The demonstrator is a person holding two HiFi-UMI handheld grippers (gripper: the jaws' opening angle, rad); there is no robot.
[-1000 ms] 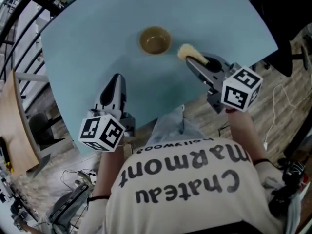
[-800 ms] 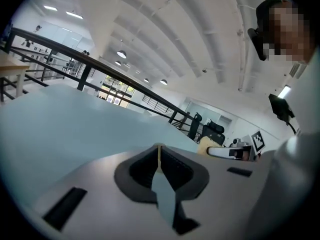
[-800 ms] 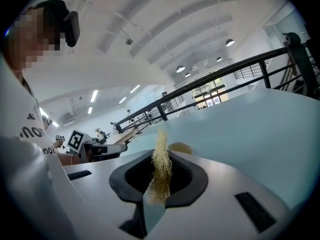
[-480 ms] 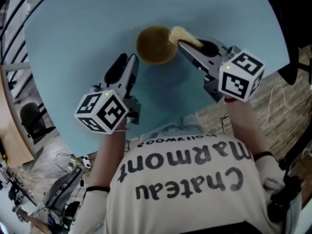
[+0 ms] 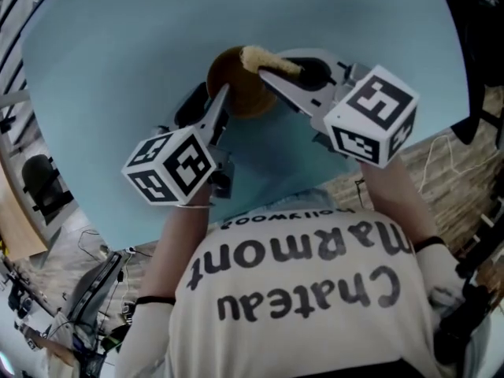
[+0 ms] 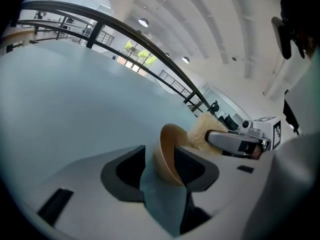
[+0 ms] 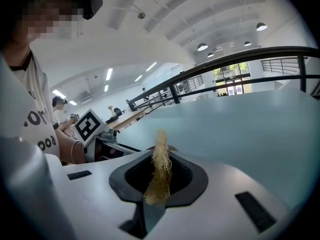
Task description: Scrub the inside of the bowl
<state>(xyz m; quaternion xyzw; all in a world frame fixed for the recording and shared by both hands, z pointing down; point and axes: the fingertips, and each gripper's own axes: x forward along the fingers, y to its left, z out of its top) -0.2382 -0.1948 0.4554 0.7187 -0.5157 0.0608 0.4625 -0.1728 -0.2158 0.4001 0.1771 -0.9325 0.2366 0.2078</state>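
Now: L claw (image 6: 160, 167) opening round the bowl's wall, R claw (image 7: 158, 179) clamped on the scrubber.

Bowl (image 5: 232, 87), brown, sits upper centre of the head view on the pale blue surface (image 5: 118, 61). In the L claw view it's low centre, w/ its near wall standing betw. the two jaws. The jaws are apart and widening, and the left-hand jaw is clear of the wall. Can't tell if the right-hand jaw touches it. R claw's jaws are closed tight on a straw-coloured fibrous scrubber (image 5: 266, 58), which sticks out past the tips. In the head view its free end lies over the bowl's upper-right rim. Can't tell if it touches the inside. Both claws meet at the bowl, L from lower left and R from the right.
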